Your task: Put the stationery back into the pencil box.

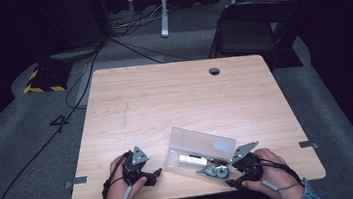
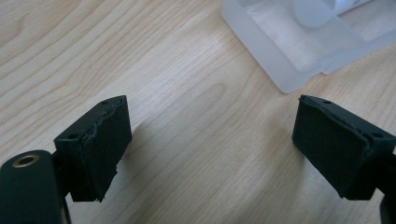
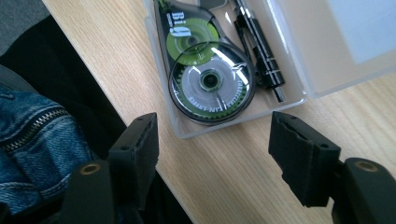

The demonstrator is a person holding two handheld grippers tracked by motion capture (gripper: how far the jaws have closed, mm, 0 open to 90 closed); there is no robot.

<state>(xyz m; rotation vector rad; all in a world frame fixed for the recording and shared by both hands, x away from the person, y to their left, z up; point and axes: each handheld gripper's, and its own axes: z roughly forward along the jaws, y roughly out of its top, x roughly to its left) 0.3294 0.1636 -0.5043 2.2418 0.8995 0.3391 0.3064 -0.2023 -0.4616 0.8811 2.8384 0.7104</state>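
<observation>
Translucent plastic case, round tape dispenser

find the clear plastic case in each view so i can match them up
High view: the clear plastic case lies open at the table's near edge, between the two grippers.
Left gripper view: top right, one frosted corner beyond the open jaws.
Right gripper view: top centre, holding the correction tape roller.
Shared landmark: the light wooden table.

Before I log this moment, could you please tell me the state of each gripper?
Left gripper: jaws open, nothing between them, above bare table.
Right gripper: jaws open, holding nothing, just short of the plastic case.
</observation>
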